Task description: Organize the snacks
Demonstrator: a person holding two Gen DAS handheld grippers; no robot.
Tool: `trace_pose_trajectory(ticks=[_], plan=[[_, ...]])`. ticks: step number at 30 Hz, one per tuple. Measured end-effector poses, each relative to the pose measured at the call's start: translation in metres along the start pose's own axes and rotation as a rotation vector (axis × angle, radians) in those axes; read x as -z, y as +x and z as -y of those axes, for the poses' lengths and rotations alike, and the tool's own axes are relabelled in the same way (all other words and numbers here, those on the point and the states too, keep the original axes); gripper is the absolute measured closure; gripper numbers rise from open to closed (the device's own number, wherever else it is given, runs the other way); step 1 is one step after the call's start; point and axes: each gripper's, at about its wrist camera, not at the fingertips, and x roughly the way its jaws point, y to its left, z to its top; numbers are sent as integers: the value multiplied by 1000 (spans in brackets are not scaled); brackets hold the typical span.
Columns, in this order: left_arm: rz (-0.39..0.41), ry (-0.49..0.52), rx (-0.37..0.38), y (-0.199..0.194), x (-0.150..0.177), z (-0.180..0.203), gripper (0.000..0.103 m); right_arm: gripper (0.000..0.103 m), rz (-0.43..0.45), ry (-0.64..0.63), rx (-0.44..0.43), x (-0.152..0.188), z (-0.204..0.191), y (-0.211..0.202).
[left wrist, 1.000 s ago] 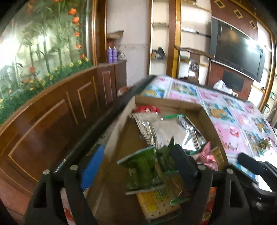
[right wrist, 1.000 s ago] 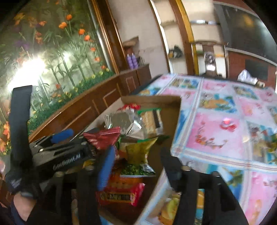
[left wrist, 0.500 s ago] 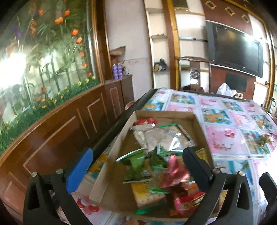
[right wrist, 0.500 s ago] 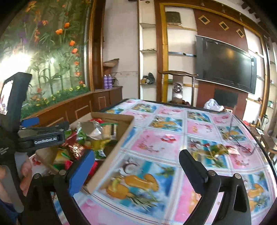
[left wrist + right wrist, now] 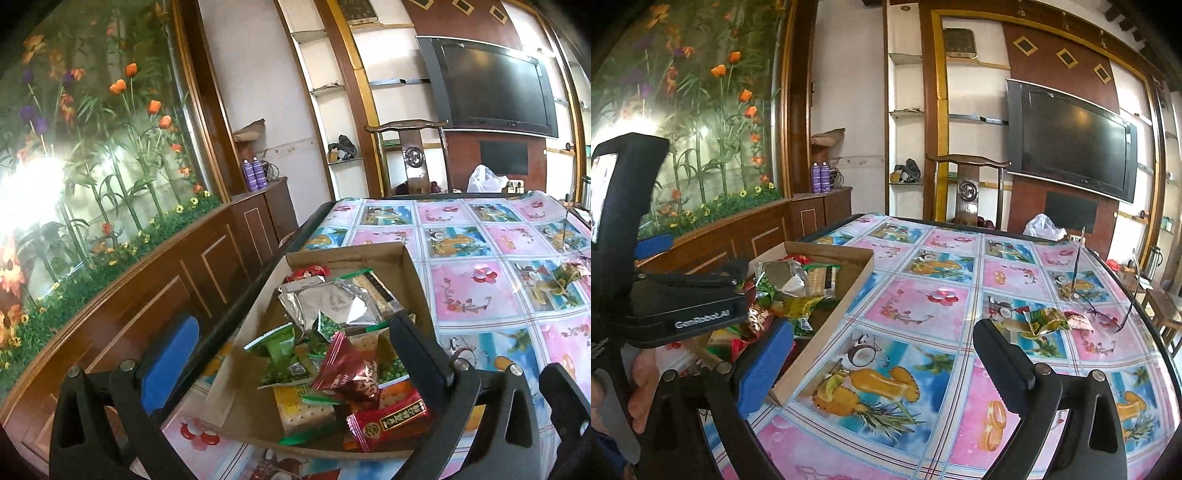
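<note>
A shallow cardboard tray at the table's left edge holds several snack packets: a silver one, a green one, a dark red one and a red bar. My left gripper hangs open above the tray's near end, touching nothing. My right gripper stands open over the tablecloth, right of the tray, with nothing between its fingers. Two loose packets, a green-yellow one and a red-white one, lie further right on the table.
A flowered plastic cloth covers the table. Glasses lie beside the loose packets. A wooden chair stands at the far edge and a white bag behind it. A wooden cabinet runs along the left.
Both grippers have opened wide and drawn back from the tray. The packets that were between their fingers now lie in the tray. The right view has swung toward the open tablecloth.
</note>
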Motion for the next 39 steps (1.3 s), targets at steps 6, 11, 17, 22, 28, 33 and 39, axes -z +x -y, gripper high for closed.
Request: trace_pose_trajectory(ticks=[6,11,17,22,28,33,39], plan=[[-25,-7,-33,10,7,-9,0,3,-6,-53,-8,2,-12,0],[-64,-26,-36,20,13,-18,0,3,-7,-84,1,4,-18,1],[-51,-28,-39,17,15,-21,0,3,-5,-88,2,4,-19,0],[-41,-23,-43,15,15,-20,0,3,-4,-97,6,5,-20,1],[-29,-20,-44,12,15,-20,0,3,-2,-101,9,5,-20,0],[-26,-19,-44,10,13,-20,0,3,-3,-103,11,5,-20,0],[-24,-17,-39,9,12,-19,0,3,-3,-102,10,5,-20,0]])
